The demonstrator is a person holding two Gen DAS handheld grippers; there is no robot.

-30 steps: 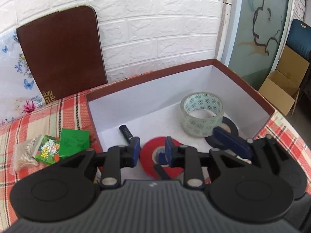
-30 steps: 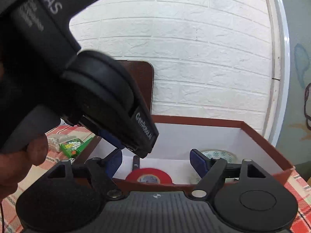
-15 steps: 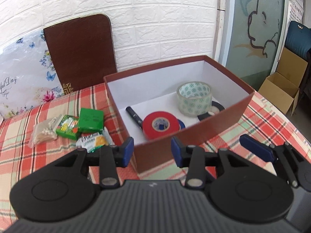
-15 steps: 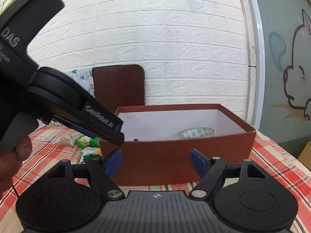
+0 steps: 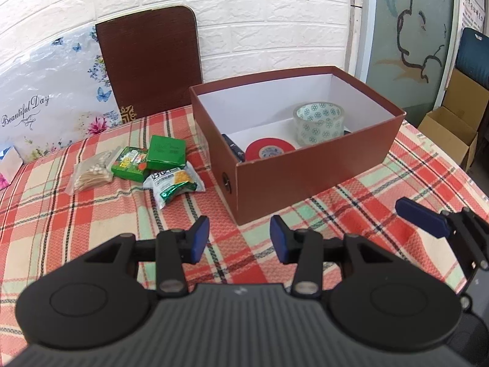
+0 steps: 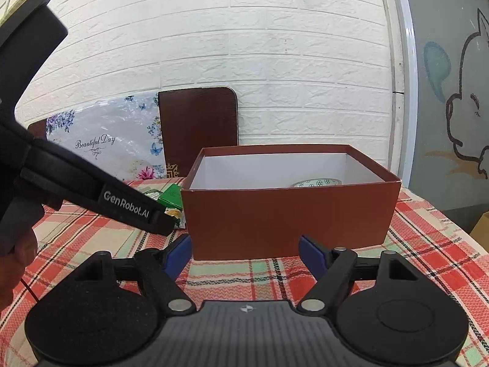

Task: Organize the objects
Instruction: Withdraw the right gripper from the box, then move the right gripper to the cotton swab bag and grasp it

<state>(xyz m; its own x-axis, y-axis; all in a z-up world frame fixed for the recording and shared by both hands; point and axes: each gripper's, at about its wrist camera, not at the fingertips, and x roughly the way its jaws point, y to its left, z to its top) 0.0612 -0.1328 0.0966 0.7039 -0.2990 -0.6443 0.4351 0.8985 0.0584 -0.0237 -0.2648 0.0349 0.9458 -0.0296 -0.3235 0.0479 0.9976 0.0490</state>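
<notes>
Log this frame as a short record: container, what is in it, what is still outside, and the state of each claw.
container: open brown cardboard box with white lining, on the red plaid tablecloth
inside box: clear patterned tape roll, red tape roll, dark pen-like item, partly hidden
outside box, to its left in the left wrist view: bag of cotton swabs, two green packets, silver-green snack pouch
left claw: empty, jaws have just been opening
right claw: open, empty, facing the box's near wall

Bare tablecloth [image 5: 382,202] lies open at five o'clock of the brown box [image 5: 305,177]; packets [image 5: 171,180] crowd its nine o'clock side.
</notes>
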